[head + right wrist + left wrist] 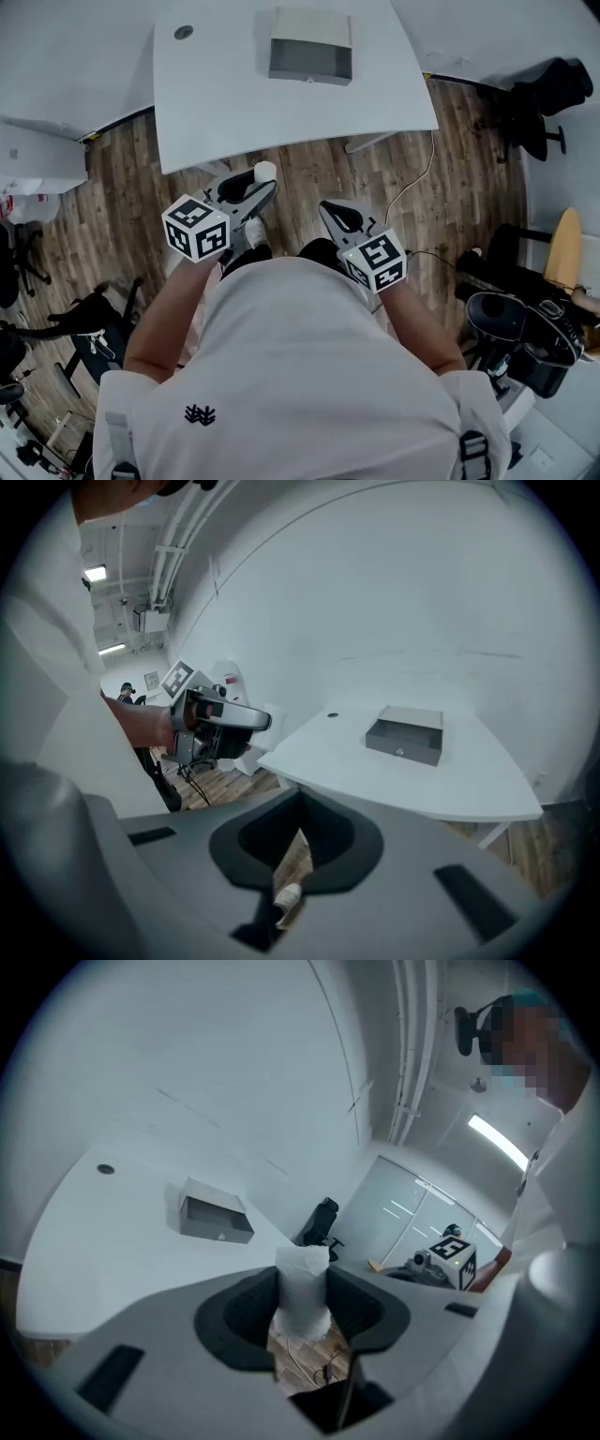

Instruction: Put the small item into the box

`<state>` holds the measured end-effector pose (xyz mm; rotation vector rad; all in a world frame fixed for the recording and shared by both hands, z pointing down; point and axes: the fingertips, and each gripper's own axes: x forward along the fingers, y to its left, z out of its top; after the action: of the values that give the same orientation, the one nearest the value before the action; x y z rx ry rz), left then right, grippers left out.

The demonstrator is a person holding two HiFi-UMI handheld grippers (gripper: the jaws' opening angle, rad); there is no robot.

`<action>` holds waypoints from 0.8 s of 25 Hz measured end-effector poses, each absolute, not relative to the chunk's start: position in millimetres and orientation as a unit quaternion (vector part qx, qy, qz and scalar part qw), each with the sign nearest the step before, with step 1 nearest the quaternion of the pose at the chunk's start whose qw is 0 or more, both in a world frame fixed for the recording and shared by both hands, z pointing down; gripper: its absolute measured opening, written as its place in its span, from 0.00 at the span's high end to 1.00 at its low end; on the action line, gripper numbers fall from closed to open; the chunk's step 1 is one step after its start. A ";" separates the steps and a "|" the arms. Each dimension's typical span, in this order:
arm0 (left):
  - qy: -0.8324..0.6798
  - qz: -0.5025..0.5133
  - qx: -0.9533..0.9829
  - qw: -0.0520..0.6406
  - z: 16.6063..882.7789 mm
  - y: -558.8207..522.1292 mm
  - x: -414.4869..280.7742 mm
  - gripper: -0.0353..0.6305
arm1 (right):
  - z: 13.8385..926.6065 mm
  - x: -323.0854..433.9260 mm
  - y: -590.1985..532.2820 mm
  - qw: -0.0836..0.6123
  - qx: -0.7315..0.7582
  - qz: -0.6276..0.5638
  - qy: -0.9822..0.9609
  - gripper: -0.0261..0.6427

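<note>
A small white item (264, 172) sticks up from between the tips of my left gripper (265, 180), which is shut on it. In the left gripper view the white item (302, 1290) fills the gap between the dark pads (246, 1309). My right gripper (330, 208) is held beside it over the wood floor, shut with nothing in it. In the right gripper view its tips (302, 799) meet, and only floor shows behind them. The grey open box (310, 47) stands at the far side of the white table (216, 103). It also shows as the box (216, 1215) and the box (405, 735). Both grippers are short of the table's near edge.
A round grommet (183, 32) sits at the table's far left. A cable (412, 187) runs over the floor to the right. Black chairs (548, 94) and a yellow chair (562, 246) stand at the right, with a white cabinet (37, 159) at the left.
</note>
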<state>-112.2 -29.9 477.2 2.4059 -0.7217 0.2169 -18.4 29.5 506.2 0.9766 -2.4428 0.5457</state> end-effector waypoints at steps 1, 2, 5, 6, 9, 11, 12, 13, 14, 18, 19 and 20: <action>-0.267 0.083 0.910 0.307 477.8 -38.7 -115.3 0.70 | 505.9 -23.3 25.6 0.227 0.359 0.200 -0.883 0.95; -0.263 0.083 0.910 0.309 478.3 -47.6 -118.1 0.70 | 505.2 -27.2 21.9 0.228 0.364 0.202 -0.880 0.95; -0.257 0.081 0.909 0.317 481.7 -72.6 -122.4 0.70 | 502.9 -29.7 13.1 0.230 0.377 0.212 -0.872 0.95; -0.258 0.081 0.908 0.320 483.4 -81.3 -122.3 0.70 | 503.2 -27.8 9.4 0.231 0.379 0.216 -0.870 0.95; -0.264 0.083 0.905 0.323 489.1 -109.3 -118.0 0.70 | 507.2 -19.4 -8.1 0.234 0.380 0.218 -0.868 0.95; -0.270 0.089 0.902 0.324 493.1 -125.4 -113.3 0.70 | 509.6 -13.8 -22.4 0.235 0.377 0.214 -0.870 0.95; -0.274 0.091 0.901 0.324 494.9 -133.8 -111.0 0.70 | 509.5 -11.3 -31.1 0.233 0.376 0.212 -0.872 0.95; -0.279 0.094 0.899 0.325 496.4 -143.2 -108.8 0.70 | 508.5 -9.2 -41.0 0.229 0.373 0.210 -0.874 0.95; -0.285 0.097 0.897 0.325 497.8 -153.1 -106.4 0.70 | 507.3 -7.4 -51.2 0.226 0.369 0.208 -0.877 0.95; -0.306 0.111 0.890 0.319 503.3 -190.3 -96.0 0.70 | 508.1 -2.1 -88.4 0.225 0.338 0.196 -0.893 0.95; -0.310 0.115 0.889 0.318 504.3 -199.8 -92.8 0.70 | 508.0 -0.1 -97.9 0.224 0.331 0.193 -0.896 0.95; -0.314 0.119 0.888 0.316 505.5 -209.7 -89.4 0.70 | 507.1 2.3 -107.8 0.223 0.326 0.189 -0.899 0.95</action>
<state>-89.4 -209.7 505.5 2.3375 -0.8268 0.3122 2.3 -107.8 507.1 0.9007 -2.4827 0.5218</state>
